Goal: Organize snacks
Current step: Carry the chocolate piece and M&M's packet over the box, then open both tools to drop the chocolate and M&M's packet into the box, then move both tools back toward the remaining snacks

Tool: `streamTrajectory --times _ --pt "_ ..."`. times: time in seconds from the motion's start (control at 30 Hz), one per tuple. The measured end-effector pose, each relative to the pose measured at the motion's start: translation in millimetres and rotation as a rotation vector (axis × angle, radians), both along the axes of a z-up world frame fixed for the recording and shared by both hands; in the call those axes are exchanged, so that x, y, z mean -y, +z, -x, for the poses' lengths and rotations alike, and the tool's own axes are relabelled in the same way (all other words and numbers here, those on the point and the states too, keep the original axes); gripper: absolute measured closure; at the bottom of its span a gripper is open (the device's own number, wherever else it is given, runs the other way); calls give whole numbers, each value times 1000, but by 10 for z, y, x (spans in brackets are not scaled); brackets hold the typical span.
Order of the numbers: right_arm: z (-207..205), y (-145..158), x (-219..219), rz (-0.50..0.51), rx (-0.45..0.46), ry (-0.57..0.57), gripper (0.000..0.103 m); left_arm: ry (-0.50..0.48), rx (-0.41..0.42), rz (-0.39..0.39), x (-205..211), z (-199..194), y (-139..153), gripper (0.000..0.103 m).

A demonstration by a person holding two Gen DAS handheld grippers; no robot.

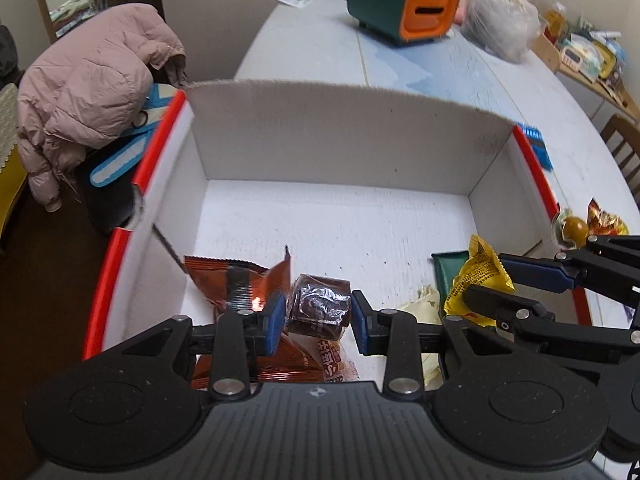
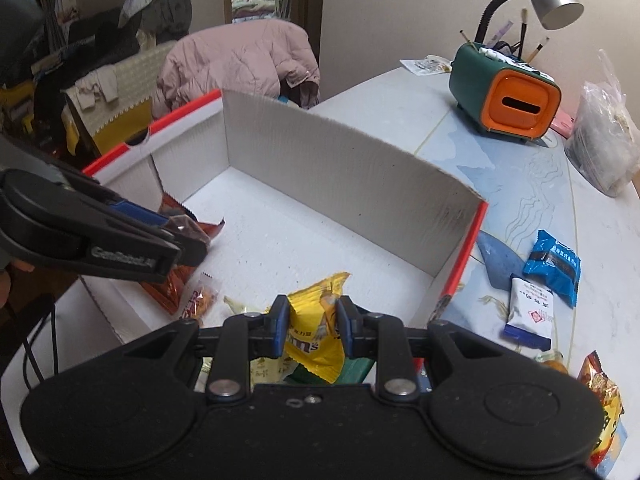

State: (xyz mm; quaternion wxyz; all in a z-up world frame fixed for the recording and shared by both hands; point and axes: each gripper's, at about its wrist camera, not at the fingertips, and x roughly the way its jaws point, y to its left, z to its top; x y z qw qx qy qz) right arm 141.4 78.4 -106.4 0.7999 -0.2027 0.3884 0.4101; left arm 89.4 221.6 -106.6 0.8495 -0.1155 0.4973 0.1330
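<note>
Only the right wrist view shows the blue packet (image 2: 553, 267) outside the box (image 2: 344, 160) – inside, left gripper (image 1: 319, 312) clamps a brown cake (image 1: 319, 305), right gripper (image 2: 313, 322) a yellow packet (image 2: 316, 332), floor beyond bare.

Ahead of the left gripper's fingers (image 1: 267, 317) the white box floor (image 1: 332, 216) lies bare up to the back wall (image 1: 340, 136); under and beside them an orange packet (image 1: 208, 276) crowds the left wall; the right gripper (image 1: 486, 284) blocks their right
</note>
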Motion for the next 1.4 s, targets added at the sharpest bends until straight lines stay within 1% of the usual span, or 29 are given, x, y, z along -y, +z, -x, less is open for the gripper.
streamTrajectory --times 0.33,0.43,0.6,0.7,0.8,0.97,1.2,1.27,1.4 --pt "9 -64 -42 25 -1 10 78 -53 -82 -15 83 -140 -202 69" --pt "-2 -61 -66 26 -4 9 77 -59 -94 -28 106 -148 -228 69" --pt "-7 -54 -38 20 -12 2 74 -54 -96 -27 95 -141 -233 69" --pt "-21 -16 5 1 -23 -11 73 -50 -84 -20 87 -107 -212 69" --pt "-16 29 71 -22 -30 -22 70 -45 -64 -7 88 -59 -161 63" --pt "29 118 211 -71 -50 -51 66 -42 -22 14 109 62 -35 62" --pt "97 303 438 -142 -56 -87 61 -69 56 3 250 249 230 62" --pt "118 363 503 -163 -57 -98 60 -75 81 5 299 293 313 57" --pt "189 485 635 -203 -47 -111 56 -94 131 6 410 368 482 56"
